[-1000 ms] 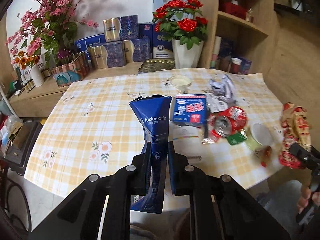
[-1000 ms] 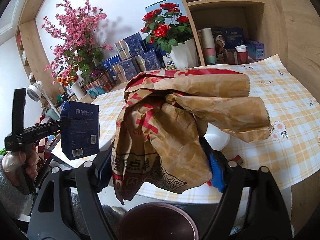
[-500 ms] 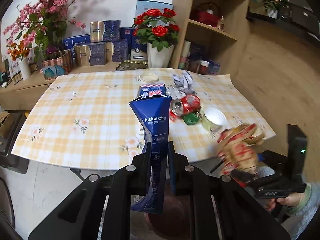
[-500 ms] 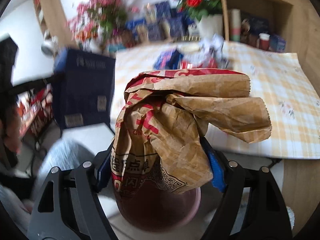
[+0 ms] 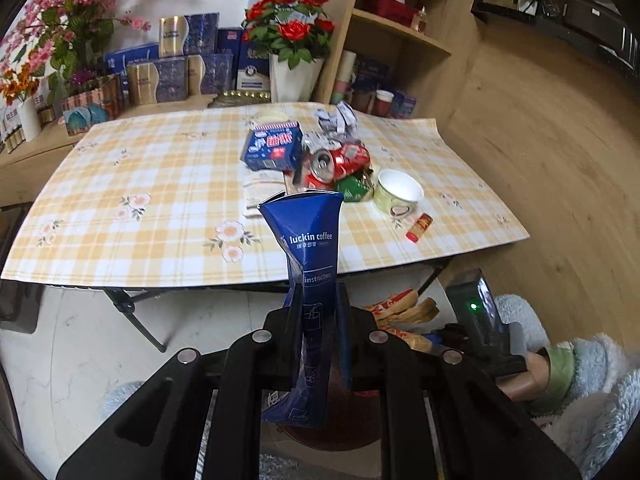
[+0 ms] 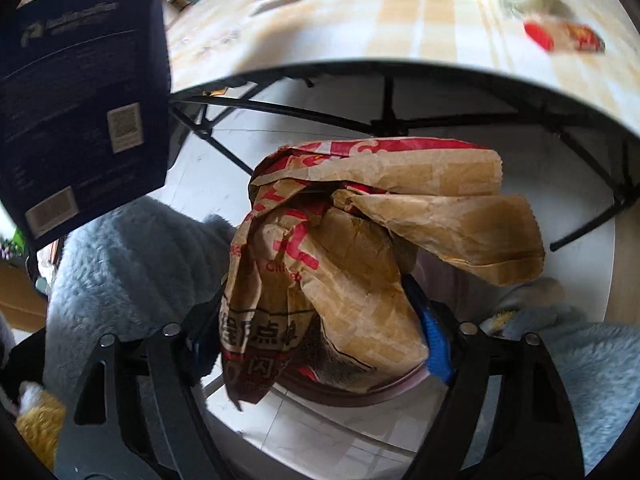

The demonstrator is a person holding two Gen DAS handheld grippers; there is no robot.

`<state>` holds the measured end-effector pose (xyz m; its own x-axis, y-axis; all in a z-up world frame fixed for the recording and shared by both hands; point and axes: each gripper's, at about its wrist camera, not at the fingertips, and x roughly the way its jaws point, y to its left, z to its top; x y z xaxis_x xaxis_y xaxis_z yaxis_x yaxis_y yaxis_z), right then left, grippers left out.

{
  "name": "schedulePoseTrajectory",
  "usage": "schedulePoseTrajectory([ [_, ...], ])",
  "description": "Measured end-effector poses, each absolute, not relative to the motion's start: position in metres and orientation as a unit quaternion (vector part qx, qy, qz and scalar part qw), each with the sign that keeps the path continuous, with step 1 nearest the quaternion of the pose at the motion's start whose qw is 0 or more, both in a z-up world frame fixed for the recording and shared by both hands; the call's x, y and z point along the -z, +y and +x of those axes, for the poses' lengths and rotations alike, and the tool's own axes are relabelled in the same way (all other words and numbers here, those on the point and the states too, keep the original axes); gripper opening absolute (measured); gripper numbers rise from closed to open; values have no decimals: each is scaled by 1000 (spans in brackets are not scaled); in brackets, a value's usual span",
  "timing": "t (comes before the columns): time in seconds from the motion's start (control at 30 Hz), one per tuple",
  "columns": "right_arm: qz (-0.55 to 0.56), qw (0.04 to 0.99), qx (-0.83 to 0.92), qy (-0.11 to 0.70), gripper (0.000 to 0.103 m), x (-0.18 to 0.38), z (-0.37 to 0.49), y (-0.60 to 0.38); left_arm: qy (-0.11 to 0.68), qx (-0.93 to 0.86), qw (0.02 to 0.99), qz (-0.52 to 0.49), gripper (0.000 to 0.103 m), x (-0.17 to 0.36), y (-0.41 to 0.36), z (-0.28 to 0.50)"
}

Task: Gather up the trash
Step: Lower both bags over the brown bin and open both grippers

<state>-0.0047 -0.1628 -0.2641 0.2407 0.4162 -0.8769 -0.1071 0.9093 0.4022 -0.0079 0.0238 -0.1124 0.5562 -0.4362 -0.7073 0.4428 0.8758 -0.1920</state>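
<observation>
My left gripper (image 5: 318, 308) is shut on a tall blue Luckin coffee bag (image 5: 312, 240), held upright in front of the table (image 5: 160, 208); the same bag fills the upper left of the right wrist view (image 6: 80, 100). A crumpled brown and red paper bag (image 6: 340, 260) sits between the jaws of my right gripper (image 6: 316, 336). Those jaws are opening, with the pads still against the bag. It hangs over a dark red bin (image 6: 360, 398) on the floor. The left wrist view shows the paper bag (image 5: 404, 312) low beside the table's edge.
On the table lie a red can (image 5: 340, 160), a blue box (image 5: 272, 146), a green wrapper (image 5: 354, 188), a cup (image 5: 398, 192), a small red tube (image 5: 419, 227) and a crumpled silver wrapper (image 5: 338, 120). Fluffy sleeves (image 5: 580, 360) and black table legs (image 6: 224, 148) flank the bin.
My right gripper has dropped below the table edge and tipped down over the bin, its jaws a little wider. The left gripper has swung right with the blue bag, off the table's front.
</observation>
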Motion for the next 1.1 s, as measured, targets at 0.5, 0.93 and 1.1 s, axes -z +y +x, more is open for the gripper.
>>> schedulePoseTrajectory([
  [0.5,121,866,-97,475,97,212,-11,-196,448,260,855,23,15,138,1,0],
  [0.93,102,943,6,318,97,176,-26,-239,511,275,812,62,15,185,-31,5],
  [1.1,97,945,6,312,97,178,-24,-239,532,278,794,100,15,220,-45,9],
])
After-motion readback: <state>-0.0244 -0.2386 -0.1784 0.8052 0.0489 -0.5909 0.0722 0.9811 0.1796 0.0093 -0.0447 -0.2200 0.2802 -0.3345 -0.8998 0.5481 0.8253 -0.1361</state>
